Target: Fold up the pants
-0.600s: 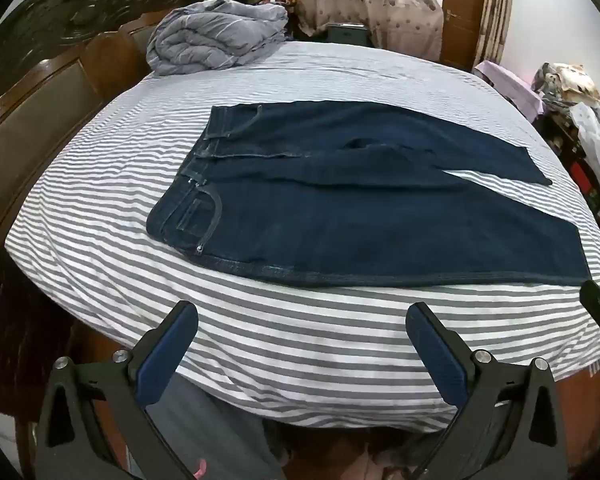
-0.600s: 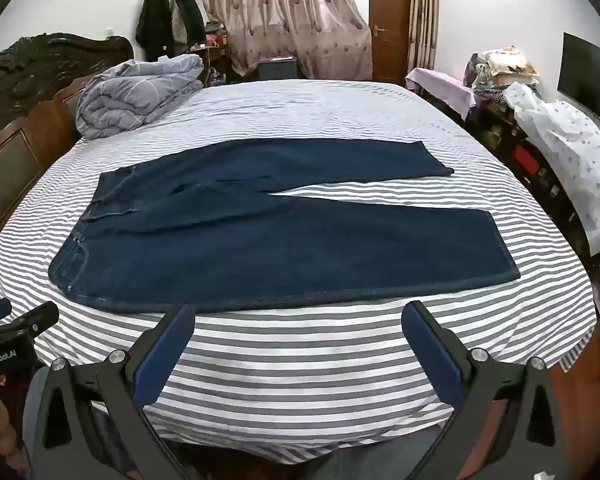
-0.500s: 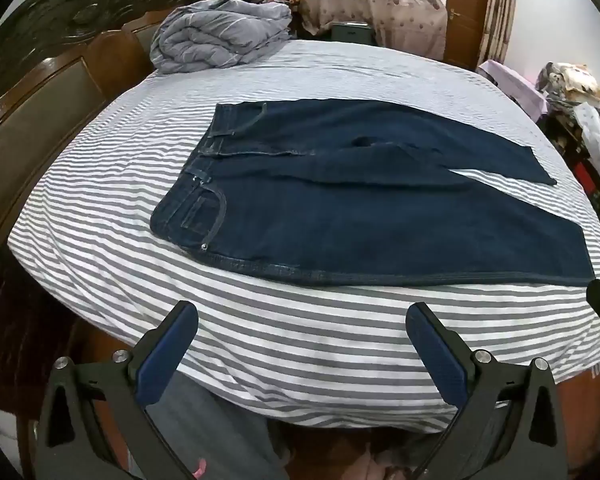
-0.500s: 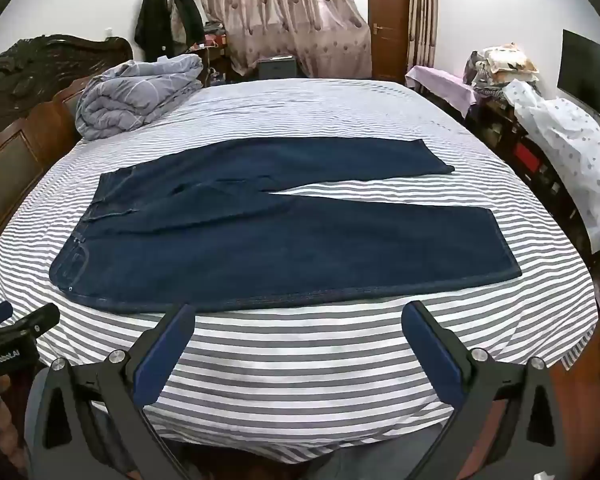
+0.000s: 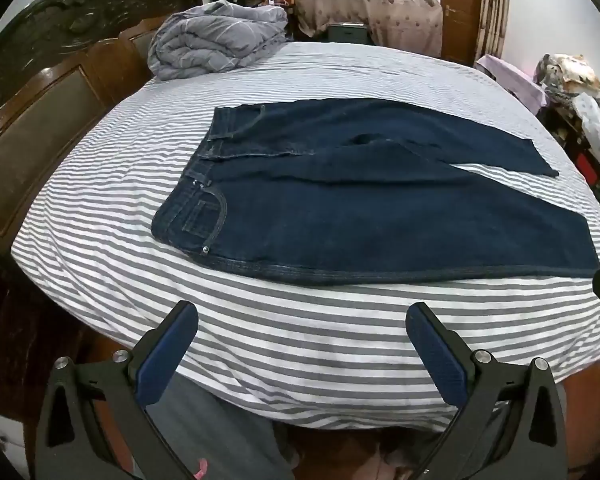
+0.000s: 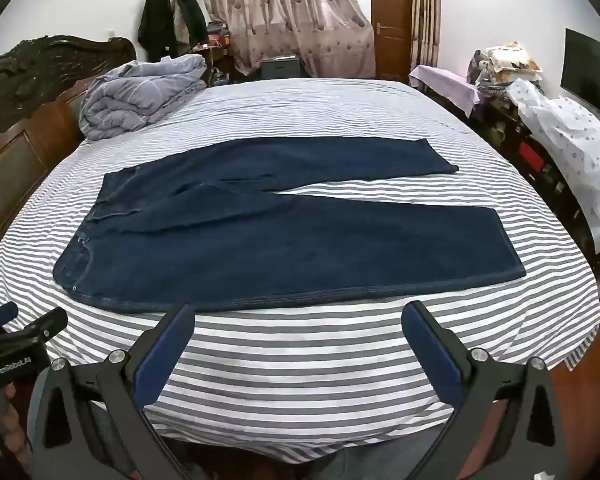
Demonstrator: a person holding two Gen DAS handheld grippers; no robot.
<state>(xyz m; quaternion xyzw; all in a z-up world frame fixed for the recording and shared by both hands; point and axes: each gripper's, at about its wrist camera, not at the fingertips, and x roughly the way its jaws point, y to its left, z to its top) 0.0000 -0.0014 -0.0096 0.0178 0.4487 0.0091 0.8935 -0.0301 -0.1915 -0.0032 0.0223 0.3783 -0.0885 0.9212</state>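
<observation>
Striped bedding covers the bed, and the pants lie flat on it across the middle of both views, unfolded, with the two legs splayed in a narrow V. Their long axis runs left to right in the frame: the waistband sits at the left and the leg hems at the right, so the pants lie broadside to both tools rather than pointing at them. The left tool hangs over the bed's near edge, fingers wide apart and holding nothing, ahead of it the pocket corner of the waist. The right tool is likewise spread and empty, its fingers framing the near side seam, with the hem of the near leg up and to the right. By this layout the left tool is nearer the waist and the right tool nearer the hems. Neither touches the denim; a band of bare sheet lies between each and the near seam. A likely first fold carries the near leg over the far leg, away from the tools.
</observation>
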